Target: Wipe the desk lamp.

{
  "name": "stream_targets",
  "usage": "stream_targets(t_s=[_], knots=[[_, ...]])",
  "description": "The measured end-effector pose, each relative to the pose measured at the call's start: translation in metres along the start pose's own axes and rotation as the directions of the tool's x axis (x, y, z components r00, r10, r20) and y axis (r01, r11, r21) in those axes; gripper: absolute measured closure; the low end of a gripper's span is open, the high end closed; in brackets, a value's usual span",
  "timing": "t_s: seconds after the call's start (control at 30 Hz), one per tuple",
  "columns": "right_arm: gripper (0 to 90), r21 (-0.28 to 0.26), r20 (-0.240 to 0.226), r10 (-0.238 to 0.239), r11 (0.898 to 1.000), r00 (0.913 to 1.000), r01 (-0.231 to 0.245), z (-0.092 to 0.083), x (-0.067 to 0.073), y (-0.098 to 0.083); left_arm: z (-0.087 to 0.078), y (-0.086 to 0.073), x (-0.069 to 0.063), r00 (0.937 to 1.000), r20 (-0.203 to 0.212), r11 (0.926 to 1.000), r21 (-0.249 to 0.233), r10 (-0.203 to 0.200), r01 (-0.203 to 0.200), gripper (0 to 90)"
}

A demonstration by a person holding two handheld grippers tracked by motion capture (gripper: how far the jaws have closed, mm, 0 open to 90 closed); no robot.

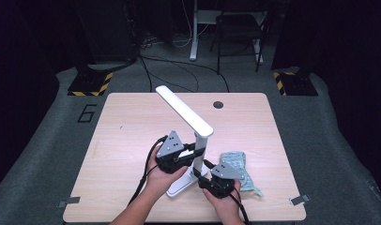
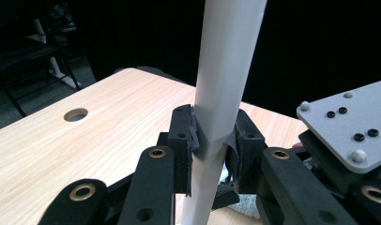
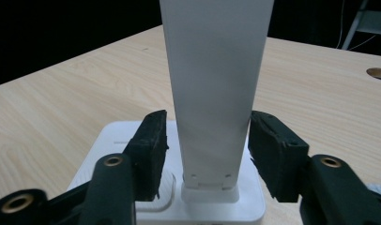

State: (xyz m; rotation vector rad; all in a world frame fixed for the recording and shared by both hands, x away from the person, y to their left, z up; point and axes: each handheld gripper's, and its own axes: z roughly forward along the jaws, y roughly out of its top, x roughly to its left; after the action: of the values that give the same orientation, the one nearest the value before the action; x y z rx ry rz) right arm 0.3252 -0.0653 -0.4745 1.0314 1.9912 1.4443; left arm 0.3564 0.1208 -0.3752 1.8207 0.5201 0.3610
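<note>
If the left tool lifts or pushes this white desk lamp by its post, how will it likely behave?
The desk lamp looks rigid: its post stays straight between the left tool's clamped pads. It may be top-heavy, since the long head slants far out to one side of the small flat base; a high push could tip it. The smooth plastic may slip or twist in the grip.

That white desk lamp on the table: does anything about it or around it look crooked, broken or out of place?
Nothing looks damaged. The desk lamp stands upright on its base, head angled up and back. The left gripper clamps its post; the right gripper has a gap at its left pad. A crumpled cloth lies beside it.
</note>
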Motion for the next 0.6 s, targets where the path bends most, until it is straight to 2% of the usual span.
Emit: stream_targets(t_s=[0.03, 0.07, 0.17, 0.27, 0.4, 0.47, 0.5, 0.6], knots=[[44.4, -0.001, -0.001, 0.018, 1.000, 0.9998, -0.018, 0.001, 0.001, 0.001, 0.001, 0.000, 0.000, 1.0000, -0.005, 1.0000, -0.008, 0.000, 0.000, 73.3], [43.7, 0.004, 0.011, 0.009, 1.000, 0.9999, -0.009, 0.003, 0.001, 0.003, 0.001, 0.001, 0.000, 1.0000, 0.000, 0.9999, -0.008, -0.007, 0.007, 72.9], [42.5, -0.008, 0.023, 0.051, 0.999, 0.9984, -0.051, 0.008, 0.006, 0.006, 0.000, 0.001, 0.002, 1.0000, 0.009, 1.0000, -0.010, -0.001, 0.001, 72.2], [42.5, -0.019, 0.048, 0.063, 0.998, 0.9969, -0.062, 0.012, 0.010, 0.009, -0.004, 0.002, 0.002, 0.9999, 0.003, 0.9995, -0.028, -0.016, 0.016, 67.6], [50.5, -0.018, 0.073, 0.037, 0.999, 0.9967, -0.036, 0.015, 0.009, 0.009, -0.014, 0.001, 0.005, 0.9999, -0.012, 0.9994, -0.034, -0.007, 0.006, 57.5], [50.5, -0.015, 0.068, 0.046, 0.999, 0.9966, -0.045, 0.016, 0.007, 0.010, -0.022, -0.001, 0.008, 0.9997, -0.018, 0.9992, -0.037, -0.013, 0.012, 54.3], [50.7, -0.011, 0.065, 0.039, 0.999, 0.9971, -0.039, 0.016, 0.007, 0.010, -0.025, -0.002, 0.009, 0.9998, -0.013, 0.9990, -0.041, -0.016, 0.015, 53.4], [50.9, -0.005, 0.067, 0.030, 1.000, 0.9973, -0.030, 0.014, 0.007, 0.010, -0.035, -0.010, 0.013, 0.9991, -0.029, 0.9985, -0.047, -0.030, 0.029, 51.2]])
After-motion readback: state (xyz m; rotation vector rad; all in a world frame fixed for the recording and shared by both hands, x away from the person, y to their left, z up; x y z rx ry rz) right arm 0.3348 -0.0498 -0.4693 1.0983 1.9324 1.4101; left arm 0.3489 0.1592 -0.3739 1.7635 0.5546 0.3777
